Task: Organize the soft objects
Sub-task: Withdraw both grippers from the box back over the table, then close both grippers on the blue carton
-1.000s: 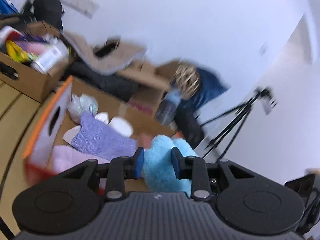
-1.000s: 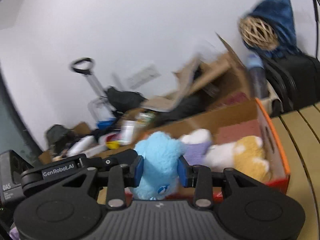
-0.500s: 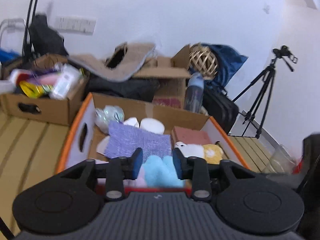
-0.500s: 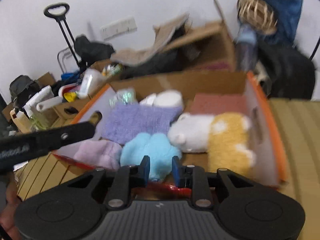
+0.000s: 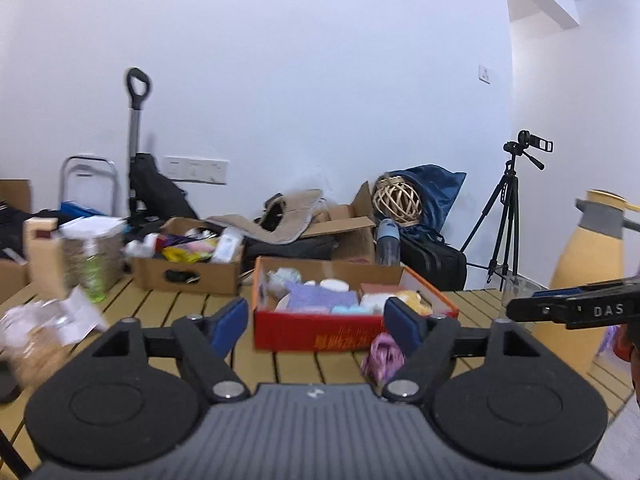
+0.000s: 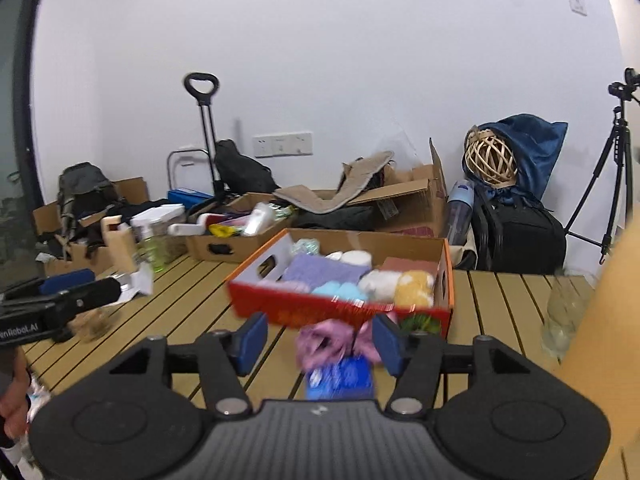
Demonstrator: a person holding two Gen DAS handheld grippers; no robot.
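A red and orange cardboard box (image 5: 320, 334) (image 6: 447, 276) stands on the slatted wooden table. It holds a light blue plush toy (image 6: 338, 290), a purple knitted cloth (image 6: 320, 268), a white plush (image 6: 378, 282) and a yellow plush (image 6: 414, 286). A pink-purple soft item (image 6: 334, 338) (image 5: 382, 354) lies on the table in front of the box, next to a blue packet (image 6: 340, 376). My left gripper (image 5: 316, 324) and my right gripper (image 6: 320, 338) are both open and empty, pulled back from the box.
A brown box of bottles and packets (image 5: 188, 264) stands behind the red box. Bottles and crumpled wrappers (image 5: 48, 320) lie on the left. A yellow jug (image 5: 588, 280) stands on the right. A clear glass (image 6: 562, 312), a tripod (image 5: 508, 216) and bags sit beyond.
Both grippers held the blue plush, lowered it into the box and let go. They have opened wide and drawn back from the box.
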